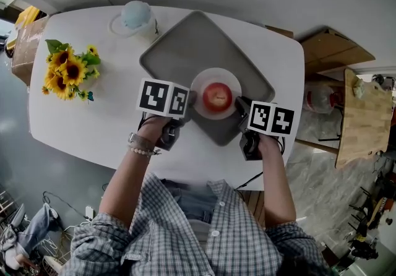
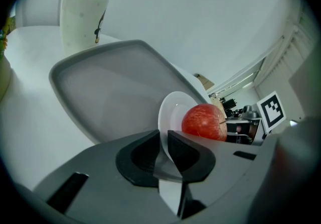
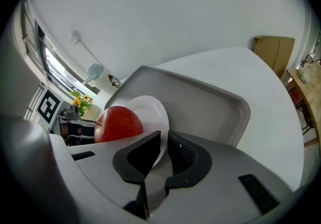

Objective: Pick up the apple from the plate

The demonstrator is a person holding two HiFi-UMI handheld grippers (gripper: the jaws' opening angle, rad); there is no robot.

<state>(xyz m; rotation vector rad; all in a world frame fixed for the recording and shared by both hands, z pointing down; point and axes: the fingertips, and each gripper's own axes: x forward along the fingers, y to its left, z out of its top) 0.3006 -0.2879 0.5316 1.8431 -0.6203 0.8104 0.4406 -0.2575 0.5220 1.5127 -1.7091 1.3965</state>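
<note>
Left gripper (image 2: 164, 140), right gripper (image 3: 164, 143) pinching plate (image 1: 204, 78), apple (image 1: 217, 96) atop

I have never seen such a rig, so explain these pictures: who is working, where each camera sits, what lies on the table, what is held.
No robot here: a person holds a left hand-held gripper and a right hand-held gripper. One picture comes from a camera on the person's head, looking down; the other two cameras ride on the grippers. On the white table stand a grey tray, sunflowers and a white container. Each gripper is shut on the rim of the white plate over the tray, from opposite sides; a red apple sits on it.
</note>
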